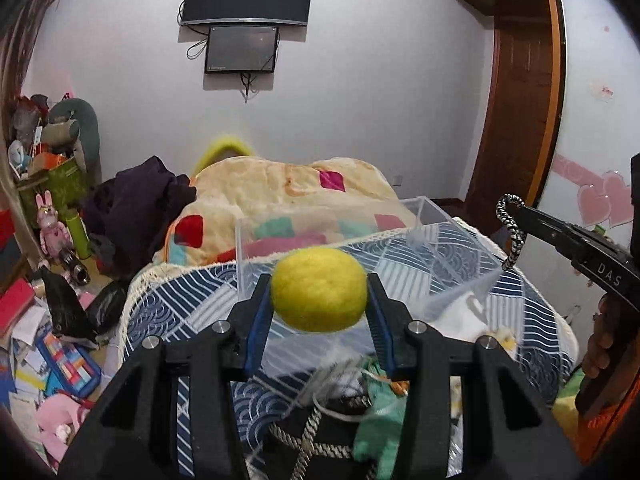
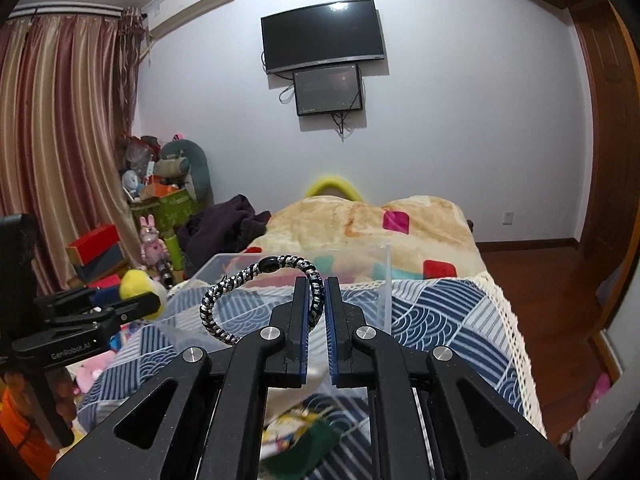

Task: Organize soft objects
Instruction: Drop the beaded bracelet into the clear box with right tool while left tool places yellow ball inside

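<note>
My left gripper is shut on a yellow soft ball and holds it above the bed, just before the near wall of a clear plastic box. The ball also shows in the right wrist view. My right gripper is shut on a black-and-white braided cord loop, held in front of the clear box. The right gripper shows in the left wrist view with the cord loop hanging from it, to the right of the box.
The box stands on a blue patterned bedspread. Loose soft items, a green cloth and a rope, lie under my left gripper. A blanket is heaped behind the box. Clutter covers the floor at left.
</note>
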### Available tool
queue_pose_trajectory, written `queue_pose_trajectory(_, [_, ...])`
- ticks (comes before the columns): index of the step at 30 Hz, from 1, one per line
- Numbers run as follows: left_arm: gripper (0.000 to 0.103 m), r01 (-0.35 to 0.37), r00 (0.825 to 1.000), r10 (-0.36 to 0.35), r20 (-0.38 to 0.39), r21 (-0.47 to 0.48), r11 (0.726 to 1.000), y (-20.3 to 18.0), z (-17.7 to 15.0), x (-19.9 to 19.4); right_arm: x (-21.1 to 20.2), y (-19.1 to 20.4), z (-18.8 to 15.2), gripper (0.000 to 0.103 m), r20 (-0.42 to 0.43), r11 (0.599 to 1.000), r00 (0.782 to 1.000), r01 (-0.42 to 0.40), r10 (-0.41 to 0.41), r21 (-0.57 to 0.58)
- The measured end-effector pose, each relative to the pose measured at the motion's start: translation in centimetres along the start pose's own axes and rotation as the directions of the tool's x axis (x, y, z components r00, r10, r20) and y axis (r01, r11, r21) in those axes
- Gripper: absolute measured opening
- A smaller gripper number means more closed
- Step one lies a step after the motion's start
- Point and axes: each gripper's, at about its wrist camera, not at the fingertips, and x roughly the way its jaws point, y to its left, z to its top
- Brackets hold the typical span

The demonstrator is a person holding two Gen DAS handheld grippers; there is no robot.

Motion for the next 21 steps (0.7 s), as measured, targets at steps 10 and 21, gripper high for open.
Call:
queue_pose_trajectory(10, [0.045,-0.012,0.992,0.015,-0.122,0.024,1.0,0.4,0.9,5.8,5.7,-0.2,-0.4,0.007,-0.164,0.997,0.985,0.042,-0.051,-0.058])
queue_pose_trajectory(21, [0.05,-0.009,0.977,0.016,-0.211,0.033,0.999,0.3,-0.3,9.0,8.0,0.1,-1.5,0.007,-0.304,0.994,0.952,-0.003,-0.03,-0.108])
